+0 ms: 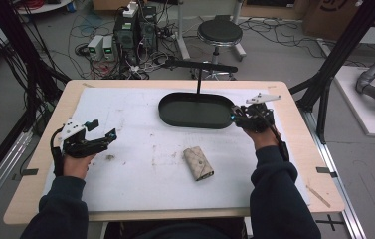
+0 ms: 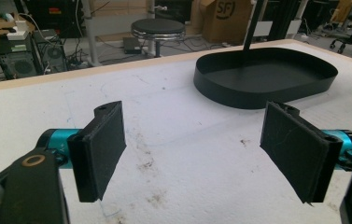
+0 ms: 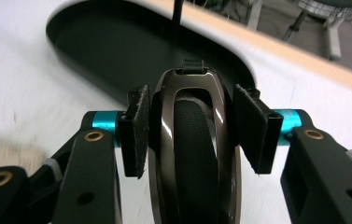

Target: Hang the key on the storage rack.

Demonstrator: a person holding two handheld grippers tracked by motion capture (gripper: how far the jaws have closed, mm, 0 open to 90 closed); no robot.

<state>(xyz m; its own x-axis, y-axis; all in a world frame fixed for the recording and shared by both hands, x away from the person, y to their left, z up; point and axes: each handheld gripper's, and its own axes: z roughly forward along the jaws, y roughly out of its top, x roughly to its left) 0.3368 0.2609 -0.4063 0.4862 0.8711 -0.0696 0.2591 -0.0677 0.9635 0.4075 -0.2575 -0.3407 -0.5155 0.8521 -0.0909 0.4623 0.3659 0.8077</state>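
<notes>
— Over the tray's (image 1: 195, 110) near end, what is the right gripper (image 3: 190, 126) carrying?
— A key fob (image 3: 192, 154), pinched between both pads (not yet dropped).
— And what is remaining?
— Releasing 1 fob; the wallet (image 1: 198, 163) is lying on the table, and the left gripper (image 2: 192, 154) is waiting wide open, empty.

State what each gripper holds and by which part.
The right gripper is shut on a glossy bronze key fob, pads pressing its two long sides near the strap end. The left gripper holds nothing, jaws wide apart.
</notes>
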